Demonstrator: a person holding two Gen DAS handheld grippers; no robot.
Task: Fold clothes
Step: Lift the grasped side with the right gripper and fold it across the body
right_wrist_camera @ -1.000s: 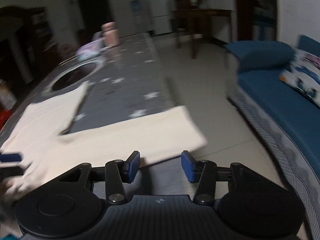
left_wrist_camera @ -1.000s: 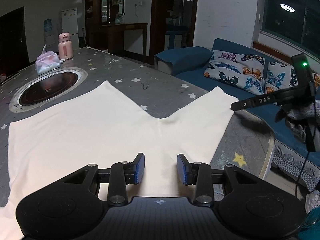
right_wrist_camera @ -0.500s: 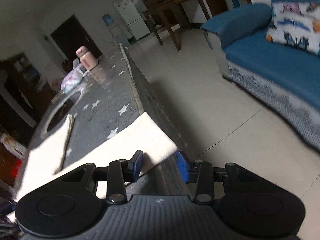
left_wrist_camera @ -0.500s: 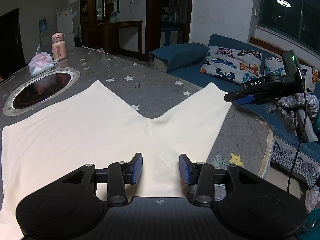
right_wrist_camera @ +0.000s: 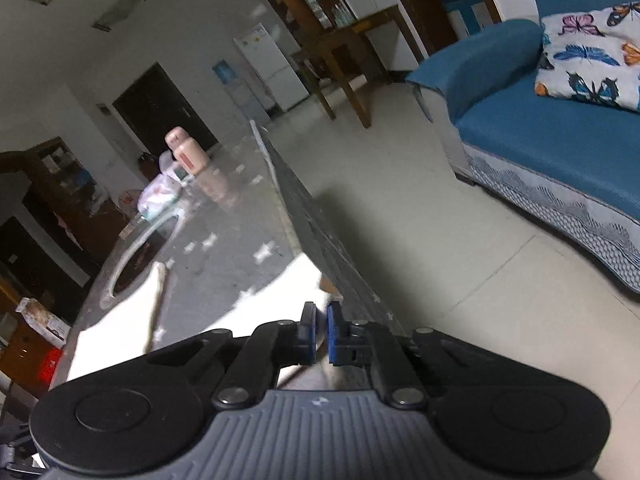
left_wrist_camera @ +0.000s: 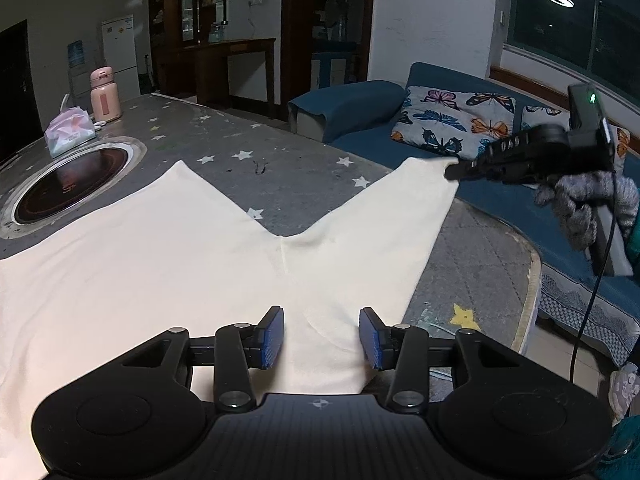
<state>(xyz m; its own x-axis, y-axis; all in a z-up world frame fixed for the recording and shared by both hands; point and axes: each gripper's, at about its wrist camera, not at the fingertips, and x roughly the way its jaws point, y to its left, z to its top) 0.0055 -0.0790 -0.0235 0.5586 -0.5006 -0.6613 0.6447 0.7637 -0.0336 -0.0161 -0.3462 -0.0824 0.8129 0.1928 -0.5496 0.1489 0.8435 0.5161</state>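
Cream trousers (left_wrist_camera: 160,248) lie flat on the grey star-patterned table (left_wrist_camera: 280,168), legs spread in a V away from me. My left gripper (left_wrist_camera: 321,338) hovers open over the crotch seam, cloth below the gap, pads not pressing. At the far right leg end my right gripper (left_wrist_camera: 452,171), held by a grey-gloved hand (left_wrist_camera: 588,204), pinches the hem corner. In the right wrist view the right gripper (right_wrist_camera: 320,332) is shut on the trouser hem (right_wrist_camera: 316,284) at the table's edge.
A round hob (left_wrist_camera: 68,184) is set into the table at the far left, with a tissue pack (left_wrist_camera: 70,131) and a pink flask (left_wrist_camera: 105,96) behind it. A blue sofa (left_wrist_camera: 360,108) with butterfly cushions (left_wrist_camera: 456,126) stands past the table rim (left_wrist_camera: 532,272).
The right gripper rolled, came in to the right leg's end and closed on the hem corner. The left gripper has stayed nearly still over the crotch.
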